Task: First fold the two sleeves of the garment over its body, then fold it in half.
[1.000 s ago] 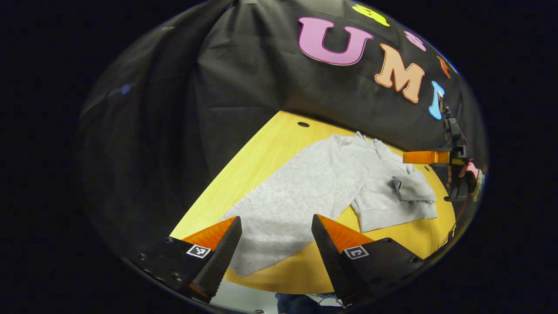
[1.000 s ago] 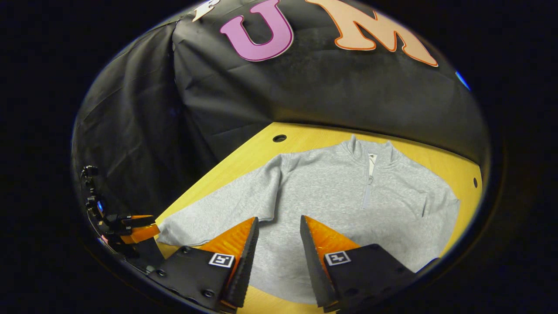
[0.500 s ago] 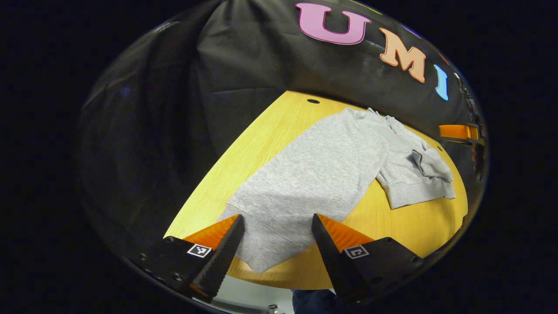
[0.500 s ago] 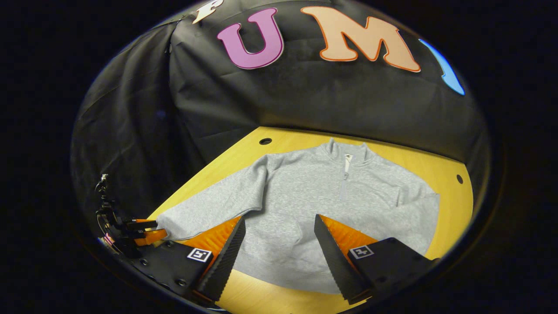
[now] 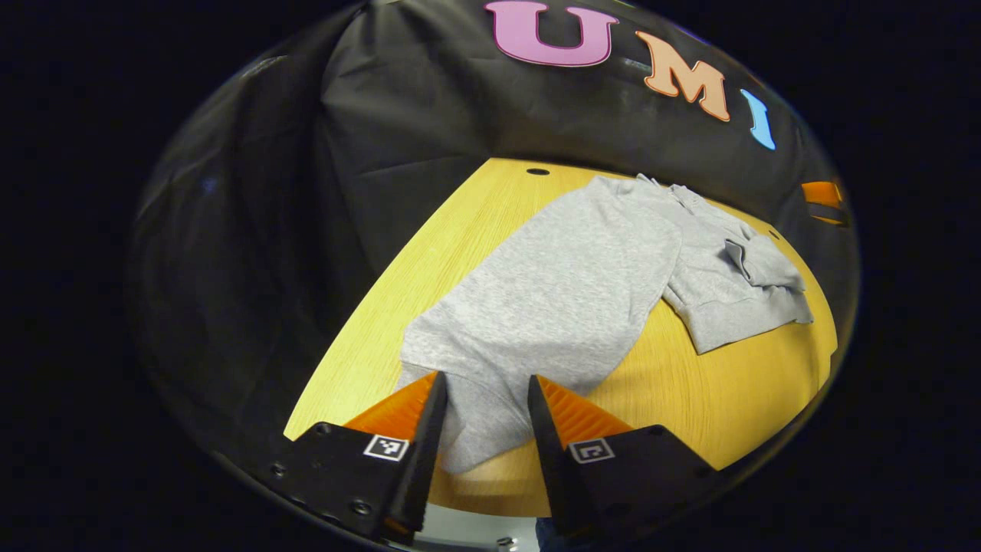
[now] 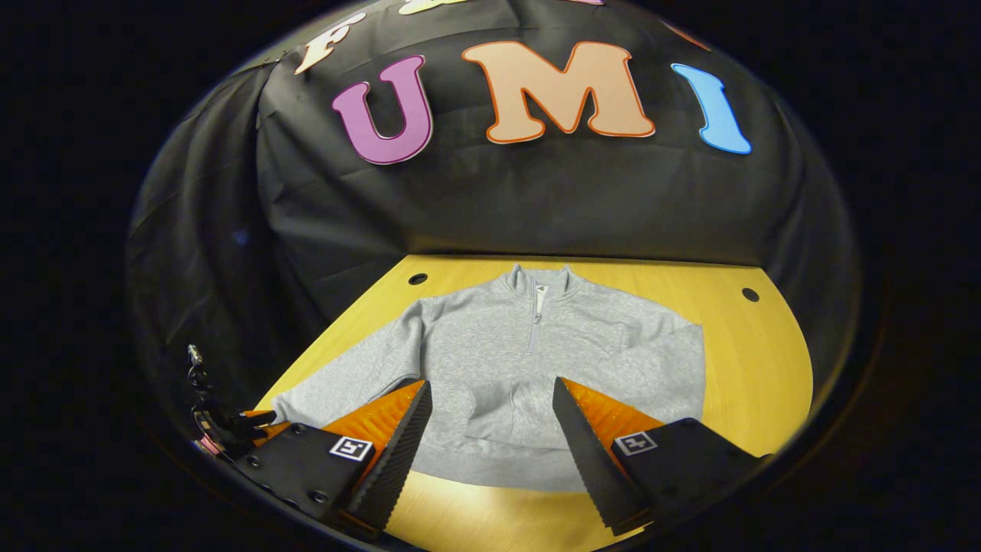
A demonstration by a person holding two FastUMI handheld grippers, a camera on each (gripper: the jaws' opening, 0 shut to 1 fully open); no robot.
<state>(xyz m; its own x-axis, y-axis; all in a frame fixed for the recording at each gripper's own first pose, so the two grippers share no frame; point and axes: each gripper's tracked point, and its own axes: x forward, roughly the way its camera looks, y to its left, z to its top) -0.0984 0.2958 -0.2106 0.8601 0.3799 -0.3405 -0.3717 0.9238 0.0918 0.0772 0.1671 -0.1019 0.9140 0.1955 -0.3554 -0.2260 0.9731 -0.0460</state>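
Observation:
A grey quarter-zip sweatshirt point(image 6: 529, 360) lies flat on the yellow table point(image 6: 759, 360), collar toward the wall. Its one sleeve point(image 6: 651, 349) is folded across the body; in the left gripper view it shows as a bunched flap point(image 5: 759, 268). The other sleeve point(image 5: 498, 345) stretches out to the table's near edge. My left gripper point(image 5: 481, 429) straddles that sleeve's cuff, fingers partly closed with cloth in the gap. It also appears small at the cuff point(image 6: 245, 420). My right gripper point(image 6: 490, 437) hangs open above the hem, nothing between its fingers; its orange finger point(image 5: 820, 193) shows far right.
The table has round holes near its back corners point(image 6: 418, 278) point(image 6: 749, 294) point(image 5: 537, 171). The black cloth wall point(image 6: 536, 207) closes in behind and to the left. Bare wood lies right of the garment point(image 5: 728, 399) and along the front edge.
The left gripper's fingers have narrowed around the sleeve cuff. The right gripper has opened wider and drawn back from the garment, so the whole sweatshirt looks smaller.

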